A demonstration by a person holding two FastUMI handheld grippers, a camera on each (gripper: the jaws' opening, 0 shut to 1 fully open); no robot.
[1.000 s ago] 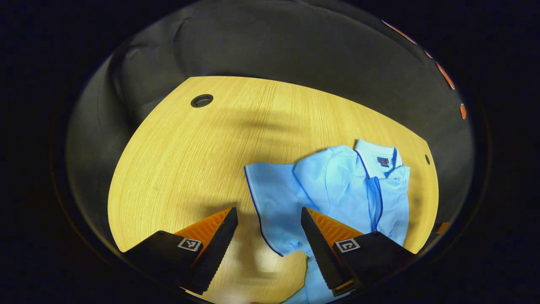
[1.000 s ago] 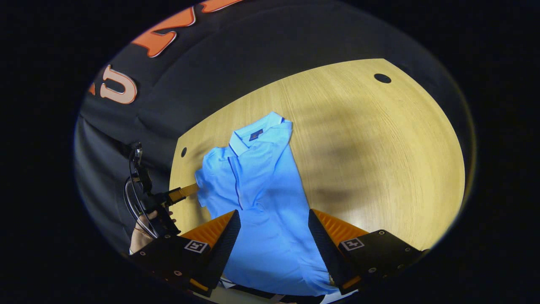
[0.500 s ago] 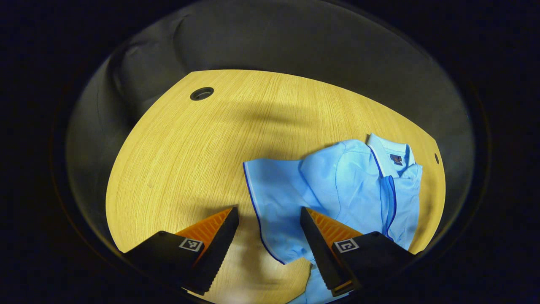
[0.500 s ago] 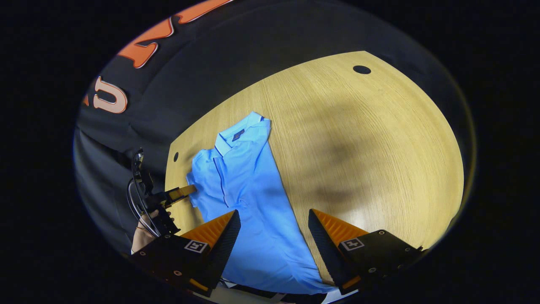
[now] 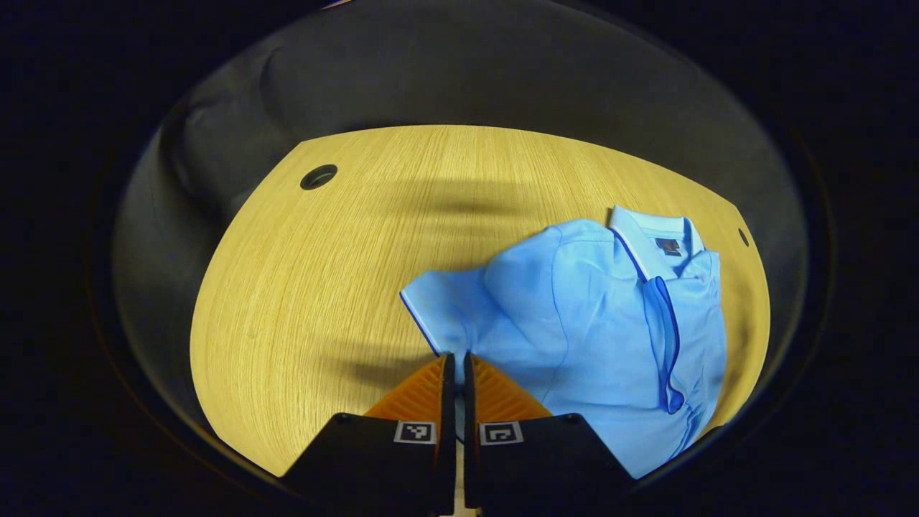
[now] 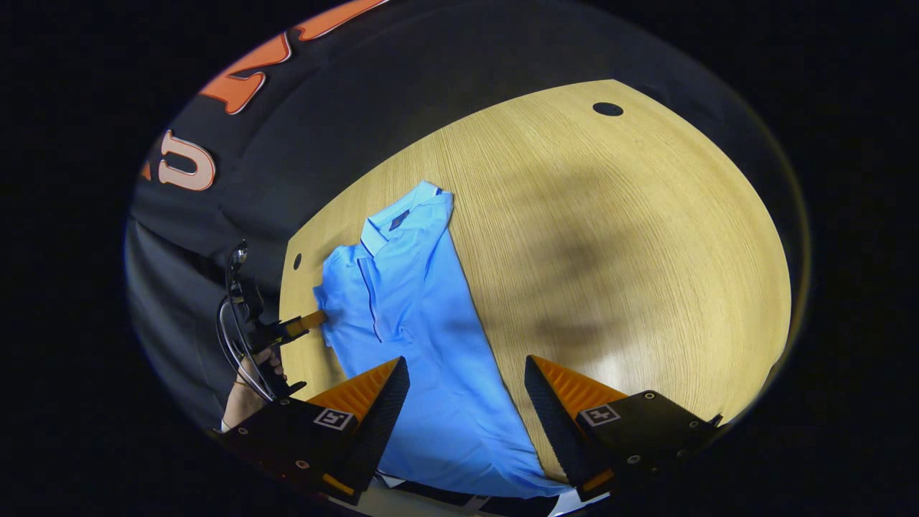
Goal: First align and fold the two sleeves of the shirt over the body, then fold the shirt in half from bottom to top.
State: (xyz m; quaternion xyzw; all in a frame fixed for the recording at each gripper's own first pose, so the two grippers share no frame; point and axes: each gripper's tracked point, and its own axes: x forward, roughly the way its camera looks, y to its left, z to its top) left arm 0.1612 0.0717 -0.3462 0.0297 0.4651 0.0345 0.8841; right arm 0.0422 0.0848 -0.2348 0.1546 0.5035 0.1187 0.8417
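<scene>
A light-blue polo shirt (image 5: 596, 323) lies collar (image 5: 657, 240) away on the wooden table (image 5: 323, 273). My left gripper (image 5: 454, 357) is shut on the hem of its near sleeve (image 5: 449, 305), which is bunched and slightly raised. In the right gripper view the same shirt (image 6: 416, 309) lies flat, with the left gripper (image 6: 314, 320) pinching the sleeve at its left side, held by a hand (image 6: 244, 402). My right gripper (image 6: 465, 362) stands open over the shirt's lower body, nothing between its fingers; the shirt's straight right edge runs between them.
The tabletop (image 6: 610, 251) is bare wood to the right of the shirt. A round cable hole (image 6: 607, 109) sits at its far corner and a smaller hole (image 6: 296, 261) near the collar side. Black cloth wall surrounds the table.
My left gripper went from open to shut on the sleeve hem, and the sleeve has bunched up. My right gripper stayed open and drifted slightly rightwards over the shirt.
</scene>
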